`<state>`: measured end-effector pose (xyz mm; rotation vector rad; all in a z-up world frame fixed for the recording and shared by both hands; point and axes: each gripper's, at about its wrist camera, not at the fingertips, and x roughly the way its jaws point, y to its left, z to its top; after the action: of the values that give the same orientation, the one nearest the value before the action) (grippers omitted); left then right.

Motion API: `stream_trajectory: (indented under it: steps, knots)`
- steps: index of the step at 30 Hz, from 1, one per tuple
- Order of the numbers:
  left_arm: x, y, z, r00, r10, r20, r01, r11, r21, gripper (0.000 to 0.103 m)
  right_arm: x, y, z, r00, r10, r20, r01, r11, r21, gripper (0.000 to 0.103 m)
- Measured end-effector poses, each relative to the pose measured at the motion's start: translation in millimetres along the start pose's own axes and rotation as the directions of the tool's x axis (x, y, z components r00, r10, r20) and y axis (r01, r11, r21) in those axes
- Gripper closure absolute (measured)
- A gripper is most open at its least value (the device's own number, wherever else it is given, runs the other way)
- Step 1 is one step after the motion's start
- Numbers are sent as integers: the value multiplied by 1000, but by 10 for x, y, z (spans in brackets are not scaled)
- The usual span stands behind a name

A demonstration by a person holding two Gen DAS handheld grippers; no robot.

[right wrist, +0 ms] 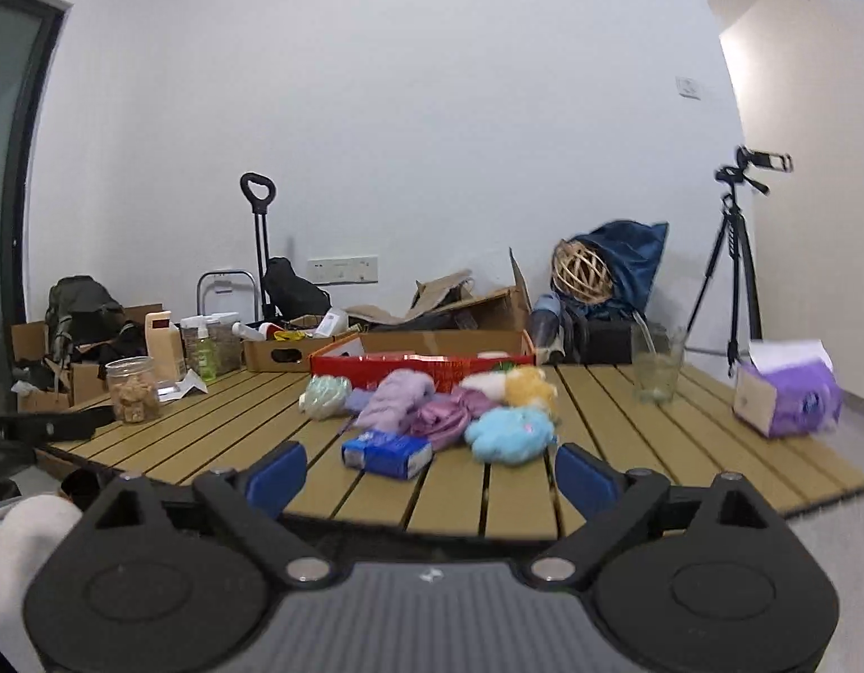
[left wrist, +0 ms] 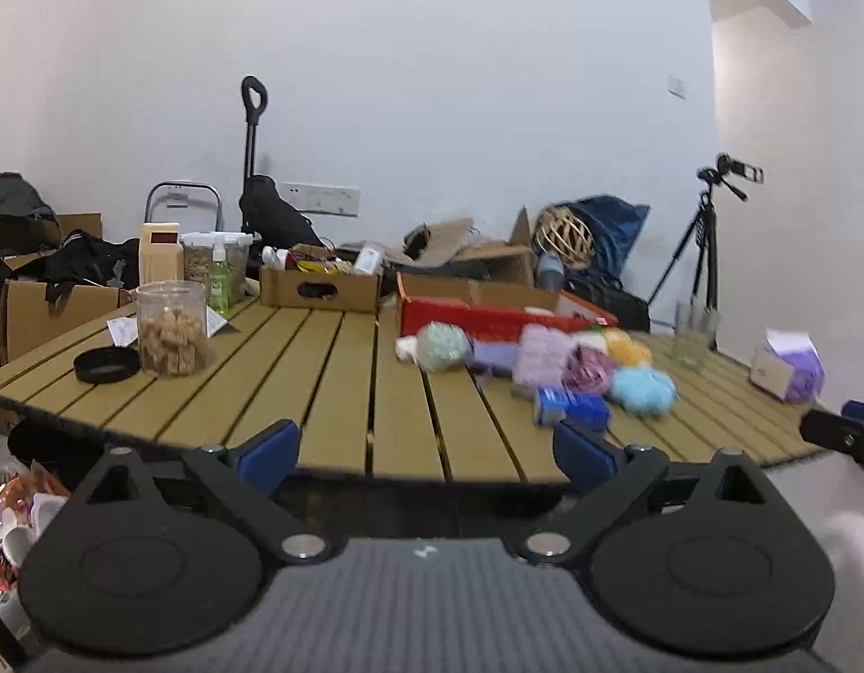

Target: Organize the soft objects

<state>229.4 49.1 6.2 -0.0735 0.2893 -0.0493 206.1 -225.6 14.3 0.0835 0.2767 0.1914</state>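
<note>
A pile of soft things lies on the slatted wooden table [left wrist: 331,381]: a pale green fluffy ball [right wrist: 325,397], a lilac fluffy piece [right wrist: 398,401], a pink cloth [right wrist: 443,420], a yellow fluffy piece [right wrist: 530,384], a light blue fluffy piece [right wrist: 510,434] and a blue tissue pack [right wrist: 388,453]. A red-sided cardboard box [right wrist: 420,362] stands behind them. My left gripper [left wrist: 426,451] is open and empty at the table's near edge, left of the pile [left wrist: 544,364]. My right gripper [right wrist: 432,476] is open and empty, just before the tissue pack.
A clear jar of snacks [left wrist: 171,328] with its black lid [left wrist: 106,364] beside it stands at the left. A glass [right wrist: 656,373] and a purple tissue bag [right wrist: 788,404] stand at the right. Cardboard boxes, bags and a tripod [right wrist: 734,258] are behind the table.
</note>
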Motion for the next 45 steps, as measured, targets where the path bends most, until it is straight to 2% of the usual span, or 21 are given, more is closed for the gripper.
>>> stream_trajectory:
  steps: [4,7,12,17,20,23,29,32,35,37,39,42,44,45]
  knots:
    - [-95,-128,-151,999,21,29,-24,995,95,2,-62,80,-258,998,12,-58,-10,999,35,7]
    - [-53,-202,-190,999,30,29,-33,991,129,2,20,150,-405,993,3,-119,-1,1000,21,7]
    - [43,-205,-227,1000,-15,-21,17,996,89,2,68,147,-441,990,34,-134,-28,998,48,14]
    - [304,-287,-290,993,-57,-103,67,993,97,2,278,129,-459,984,63,-168,-51,996,77,15]
    - [476,-340,-281,991,-70,-116,82,992,98,2,445,124,-441,985,57,-164,-45,996,74,15]
    - [663,-377,-210,990,-82,-116,92,992,89,2,626,79,-382,984,77,-160,-61,993,101,20]
    - [1113,-402,-63,987,-82,-136,93,993,70,3,1060,-40,-230,983,75,-169,-52,989,136,21]
    - [1357,-419,44,984,-101,-146,111,992,62,7,1313,-100,-122,983,74,-171,-49,988,148,22]
    - [1694,-434,208,972,-150,-179,157,987,26,17,1619,-169,-10,978,104,-183,-69,980,189,27]
    - [1990,-424,348,950,-216,-225,215,976,-29,32,1859,-193,58,970,137,-203,-94,973,211,36]
    - [2265,-442,470,929,-262,-262,255,965,-62,40,2144,-207,138,954,175,-245,-123,969,213,46]
    - [2571,-493,536,906,-302,-295,293,953,-78,56,2447,-225,204,929,219,-299,-141,955,263,53]
    - [2719,-491,479,894,-326,-307,310,946,-99,59,2588,-226,189,914,252,-317,-156,942,298,57]
    - [2769,-485,430,889,-332,-314,313,943,-112,65,2631,-221,153,911,252,-326,-152,941,302,58]
